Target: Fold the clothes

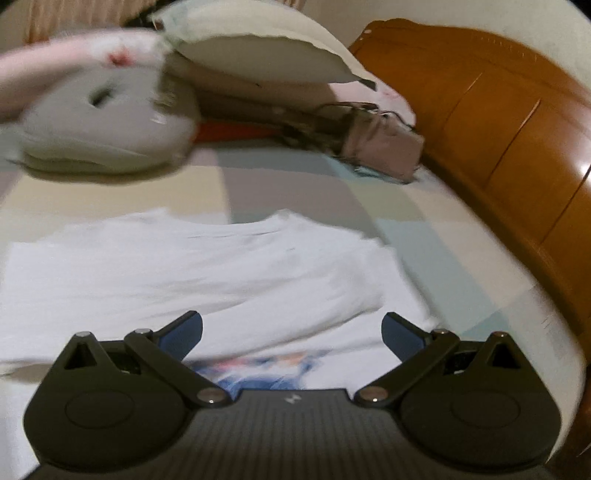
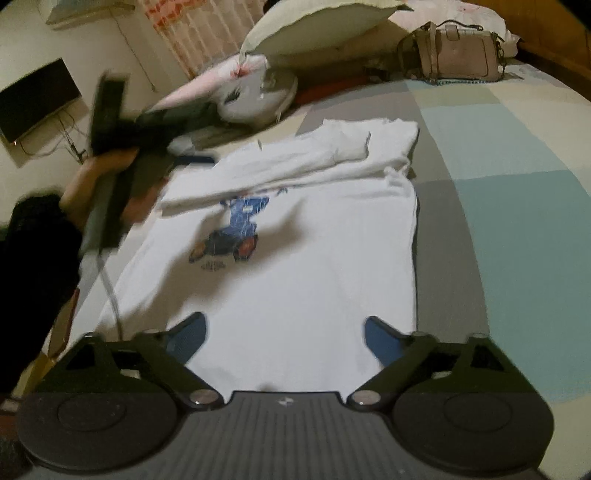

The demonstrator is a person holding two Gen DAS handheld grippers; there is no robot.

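Note:
A white T-shirt point(image 2: 295, 258) with a blue printed figure point(image 2: 240, 221) lies flat on the bed, its upper part folded down in a thick band point(image 2: 332, 155). My right gripper point(image 2: 286, 328) hovers over the shirt's near hem, its jaws wide apart and the pads clear of the cloth. In the left wrist view my left gripper point(image 1: 291, 332) is open above the blurred white T-shirt point(image 1: 221, 266), with nothing between its fingers. The right wrist view shows the left gripper point(image 2: 177, 147) as a dark blur at the shirt's left edge, held by a hand point(image 2: 99, 173).
The checked bedsheet point(image 2: 498, 166) stretches to the right of the shirt. Pillows point(image 2: 314, 29), a beige handbag point(image 2: 458, 51) and a round white object point(image 2: 258, 96) lie at the head of the bed. A wooden headboard point(image 1: 498, 122) runs along the right. A dark screen point(image 2: 37, 99) hangs on the wall.

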